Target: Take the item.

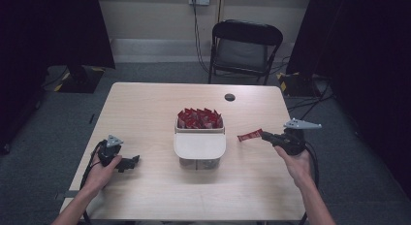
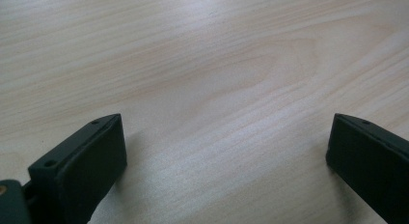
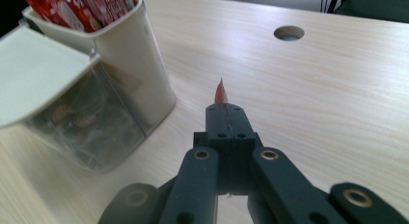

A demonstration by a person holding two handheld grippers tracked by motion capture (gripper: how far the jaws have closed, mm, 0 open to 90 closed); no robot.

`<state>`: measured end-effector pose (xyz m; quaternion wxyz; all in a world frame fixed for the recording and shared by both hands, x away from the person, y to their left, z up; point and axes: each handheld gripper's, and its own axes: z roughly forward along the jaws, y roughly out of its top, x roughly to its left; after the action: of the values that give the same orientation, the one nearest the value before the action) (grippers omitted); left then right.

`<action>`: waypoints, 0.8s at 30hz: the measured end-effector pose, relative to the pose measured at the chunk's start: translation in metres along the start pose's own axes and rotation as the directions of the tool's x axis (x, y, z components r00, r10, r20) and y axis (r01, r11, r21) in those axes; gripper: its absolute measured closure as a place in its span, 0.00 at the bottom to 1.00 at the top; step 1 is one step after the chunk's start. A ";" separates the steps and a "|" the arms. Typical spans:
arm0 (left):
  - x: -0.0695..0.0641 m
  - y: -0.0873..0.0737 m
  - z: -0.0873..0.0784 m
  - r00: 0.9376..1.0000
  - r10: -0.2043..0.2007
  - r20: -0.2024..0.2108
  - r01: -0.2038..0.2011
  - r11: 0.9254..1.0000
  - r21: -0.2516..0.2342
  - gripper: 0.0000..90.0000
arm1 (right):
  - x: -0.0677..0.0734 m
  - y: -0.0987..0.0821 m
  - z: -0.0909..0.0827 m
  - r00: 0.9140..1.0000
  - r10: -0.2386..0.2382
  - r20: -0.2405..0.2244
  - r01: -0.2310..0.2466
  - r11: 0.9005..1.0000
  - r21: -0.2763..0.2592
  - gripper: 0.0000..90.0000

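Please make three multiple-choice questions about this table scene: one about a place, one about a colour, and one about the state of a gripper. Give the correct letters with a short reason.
1. Where does the white container stand?
A. at the middle of the table
B. on the chair
C. at the table's left edge

2. What colour is the packet in the right gripper?
A. blue
B. red
C. green

3. How are the jaws of the left gripper?
A. shut on a packet
B. shut on nothing
C. open with nothing between them

Answers:
1 A, the high view shows it at the centre of the table.
2 B, the packet is red in the high view and the right gripper view.
3 C, the left gripper view shows bare wood between the wide jaws.
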<state>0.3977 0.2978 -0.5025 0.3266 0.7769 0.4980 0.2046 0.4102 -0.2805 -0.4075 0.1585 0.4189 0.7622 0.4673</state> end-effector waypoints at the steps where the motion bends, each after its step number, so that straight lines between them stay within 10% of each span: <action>1: 0.000 0.000 0.000 1.000 0.000 -0.001 0.000 1.000 0.000 0.00 | 0.000 -0.004 0.001 1.000 -0.004 0.001 0.004 1.000 0.021 1.00; 24: 0.000 0.000 0.000 1.000 0.000 0.000 0.000 1.000 0.000 0.00 | -0.018 -0.038 0.031 0.996 0.031 0.083 -0.042 0.990 0.135 1.00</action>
<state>0.3977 0.2978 -0.5025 0.3266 0.7769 0.4979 0.2046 0.4220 -0.2848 -0.4588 0.1514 0.4611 0.7777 0.3995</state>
